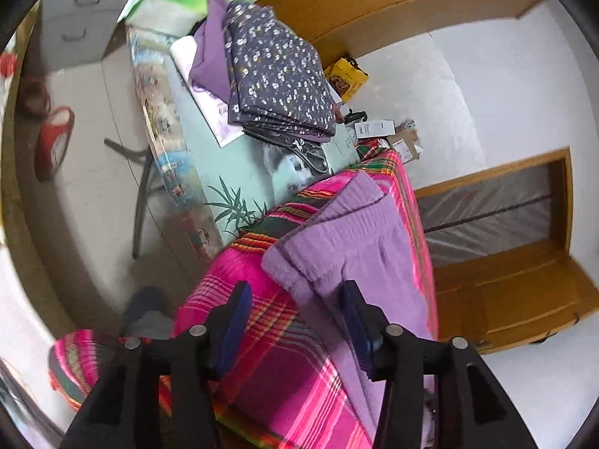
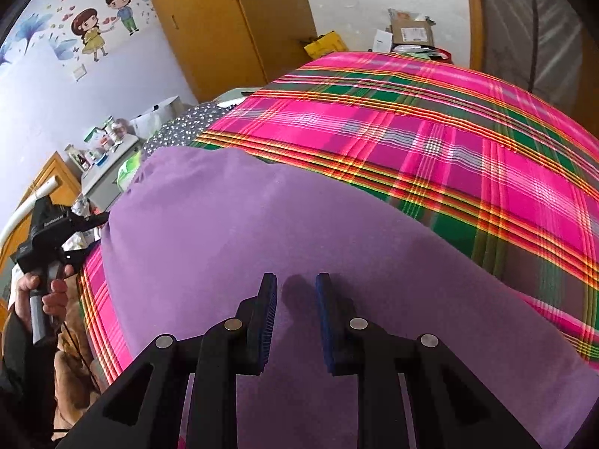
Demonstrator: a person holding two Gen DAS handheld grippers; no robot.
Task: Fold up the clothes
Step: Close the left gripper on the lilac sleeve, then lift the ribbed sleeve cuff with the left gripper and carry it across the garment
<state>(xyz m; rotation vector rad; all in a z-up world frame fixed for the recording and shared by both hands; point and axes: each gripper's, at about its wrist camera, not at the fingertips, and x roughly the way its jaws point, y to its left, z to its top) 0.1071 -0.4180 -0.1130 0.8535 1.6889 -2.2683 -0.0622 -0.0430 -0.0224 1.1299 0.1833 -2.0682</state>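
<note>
A purple garment [image 2: 262, 247] lies flat on a pink, green and orange plaid cloth [image 2: 430, 138]. In the left wrist view the garment [image 1: 352, 247] looks fuzzy and folded, with a ribbed band at its far end. My left gripper [image 1: 295, 292] is open, with its jaws on either side of the garment's near corner and nothing between the pads. It also shows in the right wrist view [image 2: 101, 217], at the garment's left edge. My right gripper [image 2: 295, 284] is open just above the middle of the garment, holding nothing.
A stack of folded clothes, dark floral on top [image 1: 277, 78] over purple, lies further along the table [image 1: 224, 157]. Scissors [image 1: 310, 157], boxes [image 1: 404, 142] and a yellow packet [image 1: 346, 75] lie beyond. Wooden wardrobe [image 2: 224, 26] behind; red slipper [image 1: 54, 142] on the floor.
</note>
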